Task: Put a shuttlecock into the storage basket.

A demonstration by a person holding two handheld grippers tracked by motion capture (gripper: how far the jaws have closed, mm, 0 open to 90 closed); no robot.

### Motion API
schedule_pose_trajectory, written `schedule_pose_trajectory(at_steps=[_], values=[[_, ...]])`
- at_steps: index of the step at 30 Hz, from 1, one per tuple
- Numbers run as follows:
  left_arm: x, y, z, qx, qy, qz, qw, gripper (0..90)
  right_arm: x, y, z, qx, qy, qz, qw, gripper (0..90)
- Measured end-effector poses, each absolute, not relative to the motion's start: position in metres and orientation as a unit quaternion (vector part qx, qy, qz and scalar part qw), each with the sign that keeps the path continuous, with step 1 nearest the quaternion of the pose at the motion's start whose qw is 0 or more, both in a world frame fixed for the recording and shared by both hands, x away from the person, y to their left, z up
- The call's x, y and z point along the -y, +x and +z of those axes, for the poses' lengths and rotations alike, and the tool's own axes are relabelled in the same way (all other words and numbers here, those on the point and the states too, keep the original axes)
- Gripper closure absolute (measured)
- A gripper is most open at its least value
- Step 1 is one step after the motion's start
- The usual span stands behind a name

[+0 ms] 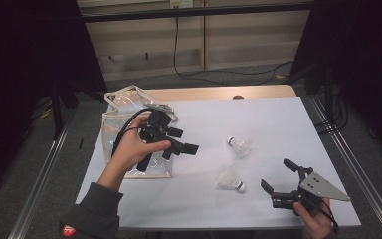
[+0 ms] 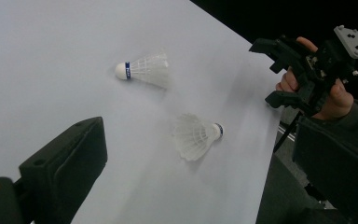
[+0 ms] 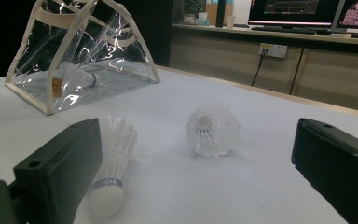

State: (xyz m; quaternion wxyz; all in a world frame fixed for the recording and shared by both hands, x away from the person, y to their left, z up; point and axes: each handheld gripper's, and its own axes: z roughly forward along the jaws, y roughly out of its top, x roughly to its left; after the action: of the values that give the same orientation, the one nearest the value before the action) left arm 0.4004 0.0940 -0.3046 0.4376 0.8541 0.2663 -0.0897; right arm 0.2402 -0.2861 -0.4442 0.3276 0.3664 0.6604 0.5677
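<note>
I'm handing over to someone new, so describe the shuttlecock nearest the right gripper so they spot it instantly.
On the white table, look to the right of the clear bag, where two shuttlecocks lie loose. The one meant, the near shuttlecock, lies closest to the person's edge, just left of the right gripper. Unlike the far shuttlecock, its cork tip points toward that gripper.

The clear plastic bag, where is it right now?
In the high view the clear plastic bag stands at the table's left edge, behind the left gripper, left of both shuttlecocks.
</note>
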Motion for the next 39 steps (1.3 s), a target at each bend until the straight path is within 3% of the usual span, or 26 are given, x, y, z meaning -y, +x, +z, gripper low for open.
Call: schedule_pose_trajectory(at_steps=[39], values=[[-0.084, 0.391, -0.329, -0.264, 0.861, -0.094, 0.425, 5.2, 0.286, 0.240, -0.444, -0.664, 0.364, 0.565, 0.328, 1.6]])
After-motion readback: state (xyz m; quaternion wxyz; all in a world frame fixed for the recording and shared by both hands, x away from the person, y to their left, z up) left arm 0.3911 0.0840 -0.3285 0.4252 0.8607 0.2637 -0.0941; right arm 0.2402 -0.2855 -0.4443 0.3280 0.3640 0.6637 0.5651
